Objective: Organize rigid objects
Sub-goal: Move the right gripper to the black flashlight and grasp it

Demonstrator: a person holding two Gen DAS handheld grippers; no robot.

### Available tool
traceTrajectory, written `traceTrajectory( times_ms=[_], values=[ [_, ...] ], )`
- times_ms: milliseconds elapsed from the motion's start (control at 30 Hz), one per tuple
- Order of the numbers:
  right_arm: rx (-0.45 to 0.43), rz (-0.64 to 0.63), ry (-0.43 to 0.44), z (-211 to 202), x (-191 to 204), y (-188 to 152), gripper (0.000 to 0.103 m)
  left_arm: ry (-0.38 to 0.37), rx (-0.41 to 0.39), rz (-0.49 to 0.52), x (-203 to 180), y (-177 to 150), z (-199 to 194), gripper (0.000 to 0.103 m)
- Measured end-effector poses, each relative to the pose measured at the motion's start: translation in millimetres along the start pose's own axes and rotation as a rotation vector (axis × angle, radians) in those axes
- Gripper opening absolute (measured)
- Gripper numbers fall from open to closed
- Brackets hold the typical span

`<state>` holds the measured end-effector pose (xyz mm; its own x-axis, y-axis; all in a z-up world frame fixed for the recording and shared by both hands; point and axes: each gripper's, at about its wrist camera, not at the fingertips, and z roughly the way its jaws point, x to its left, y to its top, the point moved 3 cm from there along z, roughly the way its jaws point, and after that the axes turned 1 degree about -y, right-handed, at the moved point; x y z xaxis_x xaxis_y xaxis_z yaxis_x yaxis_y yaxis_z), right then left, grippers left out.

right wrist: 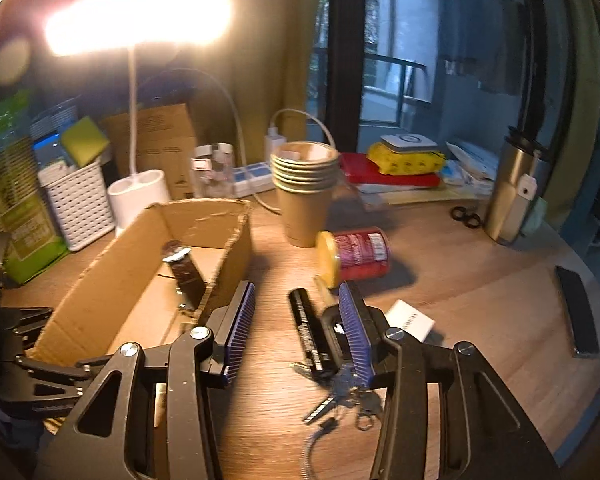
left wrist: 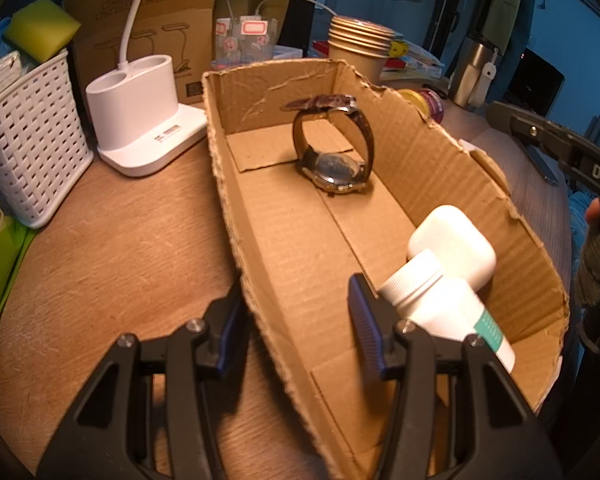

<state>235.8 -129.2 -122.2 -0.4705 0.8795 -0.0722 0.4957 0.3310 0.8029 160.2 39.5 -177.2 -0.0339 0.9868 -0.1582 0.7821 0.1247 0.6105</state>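
The black marker pen (right wrist: 309, 330) lay on the brown wooden table (right wrist: 460, 280), right between the spread blue fingers of the right tongs (right wrist: 300, 328). Its long side pointed away from the tongs, so they looked set to close across it. A bunch of keys (right wrist: 342, 394) touched its near end. The left tongs (left wrist: 296, 320) were spread too, straddling the near wall of the torn cardboard box (left wrist: 440, 148), which was further from the pen.
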Motion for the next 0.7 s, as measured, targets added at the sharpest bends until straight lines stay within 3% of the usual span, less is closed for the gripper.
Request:
traceTrajectory(
  times_ms=[467, 700],
  values=[
    [0.071, 0.009, -0.030, 26, -7, -19, 0.047, 0.000, 0.000, 0.000, 0, 0, 0, 0.051],
    [0.095, -0.045, 0.020, 34, 8, -24, 0.047, 0.000, 0.000, 0.000, 0, 0, 0, 0.051]
  ],
)
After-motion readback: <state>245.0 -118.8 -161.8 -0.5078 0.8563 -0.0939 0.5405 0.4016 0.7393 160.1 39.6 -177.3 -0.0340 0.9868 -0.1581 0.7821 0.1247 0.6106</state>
